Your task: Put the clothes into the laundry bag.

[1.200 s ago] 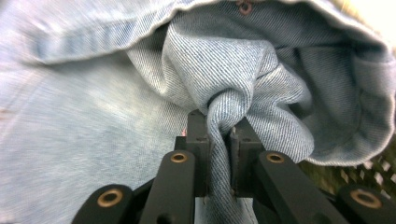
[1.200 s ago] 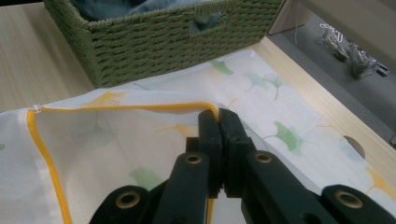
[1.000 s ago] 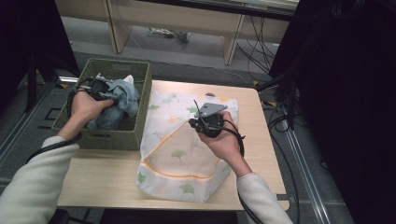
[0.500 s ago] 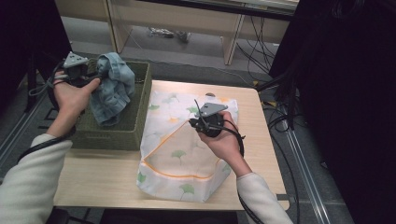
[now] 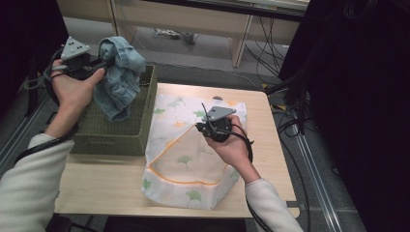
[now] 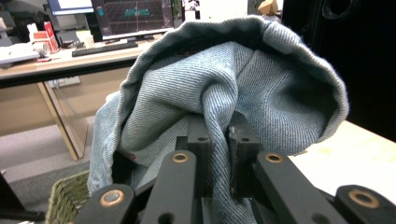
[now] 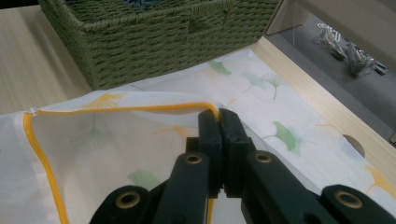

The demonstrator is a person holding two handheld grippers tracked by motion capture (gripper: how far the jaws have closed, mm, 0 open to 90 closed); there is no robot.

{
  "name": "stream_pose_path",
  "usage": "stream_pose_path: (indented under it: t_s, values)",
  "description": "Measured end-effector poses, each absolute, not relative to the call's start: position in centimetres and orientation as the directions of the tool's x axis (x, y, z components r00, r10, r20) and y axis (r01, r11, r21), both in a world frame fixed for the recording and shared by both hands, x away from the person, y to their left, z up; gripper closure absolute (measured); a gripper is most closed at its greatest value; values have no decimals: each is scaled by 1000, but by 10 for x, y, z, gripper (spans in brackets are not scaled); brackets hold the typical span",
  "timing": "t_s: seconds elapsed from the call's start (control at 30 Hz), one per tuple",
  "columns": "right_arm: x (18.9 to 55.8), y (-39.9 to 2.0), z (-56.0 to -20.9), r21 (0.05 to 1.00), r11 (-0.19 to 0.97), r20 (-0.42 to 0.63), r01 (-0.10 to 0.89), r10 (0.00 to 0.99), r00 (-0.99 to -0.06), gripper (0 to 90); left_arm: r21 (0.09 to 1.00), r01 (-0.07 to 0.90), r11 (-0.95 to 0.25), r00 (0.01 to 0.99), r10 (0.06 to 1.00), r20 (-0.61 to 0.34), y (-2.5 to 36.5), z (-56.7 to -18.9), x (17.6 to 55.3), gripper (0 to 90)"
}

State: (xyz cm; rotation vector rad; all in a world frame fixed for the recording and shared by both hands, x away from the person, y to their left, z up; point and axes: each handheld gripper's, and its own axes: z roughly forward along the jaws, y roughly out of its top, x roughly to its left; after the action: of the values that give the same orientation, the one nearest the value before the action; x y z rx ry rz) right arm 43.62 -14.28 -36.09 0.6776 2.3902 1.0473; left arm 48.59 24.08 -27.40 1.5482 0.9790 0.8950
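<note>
Step in hand: moving laundry from basket to bag. Your left gripper has its fingers clamped on a fold of the denim garment, which hangs in the air above the green woven basket at the left of the bench. In the left gripper view the cloth bunches over the fingertips and drapes down both sides, so the hold looks like a pinch on one fold, not the bulk of it.

Your right gripper sits on the ginkgo-print laundry bag, fingers shut tight on the orange-trimmed rim. The mouth gapes toward the basket, though how wide it stands is hard to judge from above.

Next move, as I read it: carry the garment sideways across the basket wall and toward the bag mouth. That calls for:
- enough height for the trailing end to clear the basket rim;
- the right hand lifting the trim to widen the opening;
- feeding the hanging end in first, releasing once the cloth is well inside.

Watch the thin pinch: a swing could slip the fold.
</note>
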Motion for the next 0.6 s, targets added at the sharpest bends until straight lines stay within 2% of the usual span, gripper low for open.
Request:
stream_pose_path:
  t_s: [0.6]
  values:
    - [437,-145,-360,765,597,-208,244,586,-783,900,990,29,-140,458,882,112,220,-245,451,815]
